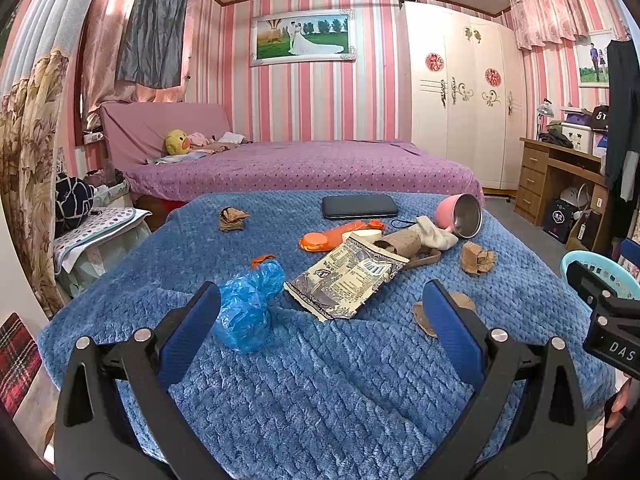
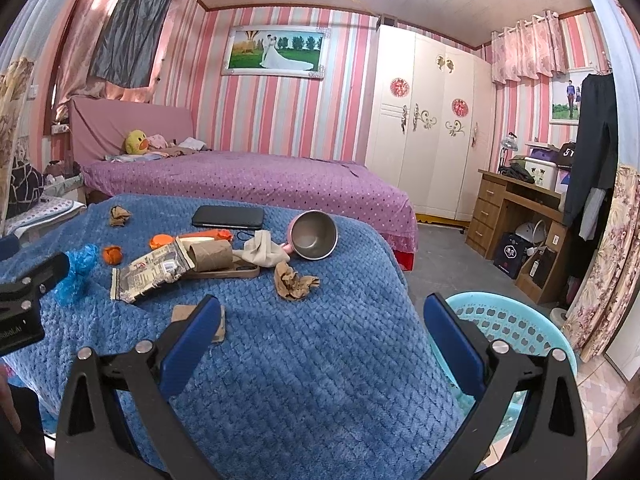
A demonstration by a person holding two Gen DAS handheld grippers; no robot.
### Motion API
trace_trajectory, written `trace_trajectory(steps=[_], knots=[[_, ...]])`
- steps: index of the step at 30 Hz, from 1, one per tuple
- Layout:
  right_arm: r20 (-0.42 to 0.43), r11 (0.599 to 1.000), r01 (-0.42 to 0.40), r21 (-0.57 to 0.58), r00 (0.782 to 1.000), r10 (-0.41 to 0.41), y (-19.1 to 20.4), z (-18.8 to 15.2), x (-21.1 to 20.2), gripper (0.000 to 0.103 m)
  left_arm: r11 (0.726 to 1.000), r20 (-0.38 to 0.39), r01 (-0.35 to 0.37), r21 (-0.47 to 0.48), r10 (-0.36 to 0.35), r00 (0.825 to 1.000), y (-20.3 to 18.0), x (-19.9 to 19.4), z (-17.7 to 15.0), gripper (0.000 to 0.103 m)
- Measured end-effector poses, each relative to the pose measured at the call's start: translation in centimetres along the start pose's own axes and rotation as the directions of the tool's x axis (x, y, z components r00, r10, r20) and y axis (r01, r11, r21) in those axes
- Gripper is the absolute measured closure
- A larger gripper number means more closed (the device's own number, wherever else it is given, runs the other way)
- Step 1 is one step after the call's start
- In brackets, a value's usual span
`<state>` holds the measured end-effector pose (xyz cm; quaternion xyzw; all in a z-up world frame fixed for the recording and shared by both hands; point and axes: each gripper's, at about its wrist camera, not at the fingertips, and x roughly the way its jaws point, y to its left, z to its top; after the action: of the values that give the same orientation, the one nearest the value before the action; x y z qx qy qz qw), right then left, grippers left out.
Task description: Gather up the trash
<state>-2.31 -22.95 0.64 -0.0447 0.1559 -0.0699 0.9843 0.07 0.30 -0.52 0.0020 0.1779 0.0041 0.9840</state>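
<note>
Left wrist view: we are holding our left gripper (image 1: 320, 308) spread wide and empty over the blue knitted blanket (image 1: 320, 380), with the crumpled blue plastic bag (image 1: 246, 308) just beside its left finger and the printed foil snack wrapper (image 1: 344, 276) lying beyond. Our right gripper (image 2: 322, 322) is hanging released too, above the blanket's edge, the light blue plastic basket (image 2: 516, 320) sitting near its right finger, the crumpled brown paper (image 2: 294, 282) farther off.

The left gripper's finger (image 1: 448, 320) covers part of the flat cardboard scrap (image 1: 464, 302); the turquoise basket (image 1: 612, 270) runs off the picture's edge.
</note>
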Motion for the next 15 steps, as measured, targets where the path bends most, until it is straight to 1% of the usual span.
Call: trace_trajectory(steps=[10, 12, 15], knots=[[0.001, 1.000, -0.004, 0.008, 1.000, 0.004, -0.11, 0.10, -0.02, 0.004, 1.000, -0.005, -0.004, 0.003, 0.004, 1.000, 0.39, -0.43, -0.08, 0.005], [-0.005, 1.000, -0.002, 0.009, 1.000, 0.002, -0.21, 0.12, 0.15, 0.004, 1.000, -0.008, -0.004, 0.005, 0.004, 1.000, 0.36, -0.41, -0.09, 0.005], [-0.025, 0.999, -0.020, 0.025, 0.999, 0.021, -0.47, 0.12, 0.54, 0.004, 1.000, -0.013, -0.003, 0.007, 0.003, 1.000, 0.58, -0.50, -0.15, 0.005]])
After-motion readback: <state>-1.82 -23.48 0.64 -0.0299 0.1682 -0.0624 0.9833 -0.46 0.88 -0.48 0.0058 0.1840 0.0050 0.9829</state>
